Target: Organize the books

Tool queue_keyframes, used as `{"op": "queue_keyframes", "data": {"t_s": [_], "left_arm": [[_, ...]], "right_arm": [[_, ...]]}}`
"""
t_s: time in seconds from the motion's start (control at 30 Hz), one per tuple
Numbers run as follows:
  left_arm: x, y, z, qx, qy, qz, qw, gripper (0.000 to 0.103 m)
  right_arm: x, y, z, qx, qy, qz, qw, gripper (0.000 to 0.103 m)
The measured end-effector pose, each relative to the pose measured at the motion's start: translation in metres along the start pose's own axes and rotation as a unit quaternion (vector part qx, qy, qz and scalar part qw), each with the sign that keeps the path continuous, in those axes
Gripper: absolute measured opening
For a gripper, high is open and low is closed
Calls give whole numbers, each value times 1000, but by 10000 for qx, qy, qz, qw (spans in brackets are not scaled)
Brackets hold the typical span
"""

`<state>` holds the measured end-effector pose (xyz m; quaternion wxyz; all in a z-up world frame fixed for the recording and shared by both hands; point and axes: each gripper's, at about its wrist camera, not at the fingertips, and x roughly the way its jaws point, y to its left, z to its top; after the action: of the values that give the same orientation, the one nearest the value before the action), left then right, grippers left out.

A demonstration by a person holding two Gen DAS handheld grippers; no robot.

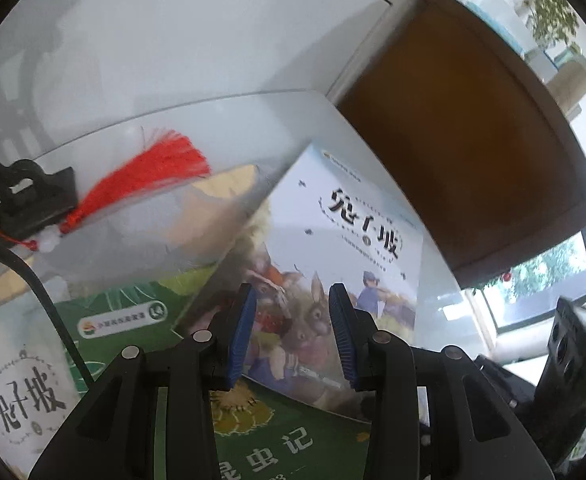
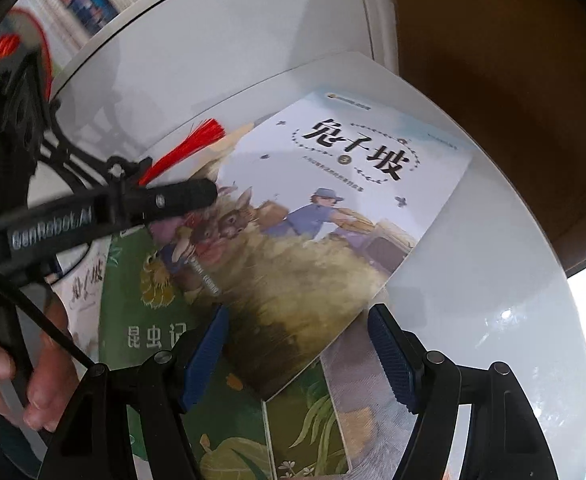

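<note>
the rabbit-cover book (image 2: 325, 216) lies flat on the white desk (image 2: 493, 320), topmost, below both hand-held grippers. the left hand-held gripper (image 1: 293, 336) and right hand-held gripper (image 2: 299, 354) hover over it, jaws apart, empty. at least four books overlap, including a green book (image 2: 145, 320).

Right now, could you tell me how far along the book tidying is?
Nothing looks squared up: the rabbit-cover book lies askew across the green insect book, beside a red tassel. Nothing is in hand: the left gripper and right gripper hover open above the pile. Stacking remains.
</note>
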<state>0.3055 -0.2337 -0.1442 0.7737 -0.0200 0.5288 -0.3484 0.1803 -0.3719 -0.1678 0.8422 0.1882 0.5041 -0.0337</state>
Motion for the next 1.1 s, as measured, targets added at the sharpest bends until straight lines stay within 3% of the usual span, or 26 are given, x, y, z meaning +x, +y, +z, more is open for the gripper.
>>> {"op": "queue_keyframes", "data": {"t_s": [0.27, 0.77, 0.93, 1.1], "left_arm": [[-7, 15, 17, -159, -315, 313, 9989, 35], [10, 17, 10, -72, -18, 271, 9996, 37], [-2, 6, -8, 178, 9, 272, 9995, 37], [-25, -5, -56, 158, 41, 340, 9993, 37]], "right_arm": [[4, 7, -1, -161, 43, -115, 9998, 71], [5, 8, -2, -249, -6, -199, 9995, 72], [3, 3, -4, -325, 0, -235, 9992, 74], [-6, 8, -18, -837, -31, -447, 9955, 75]]}}
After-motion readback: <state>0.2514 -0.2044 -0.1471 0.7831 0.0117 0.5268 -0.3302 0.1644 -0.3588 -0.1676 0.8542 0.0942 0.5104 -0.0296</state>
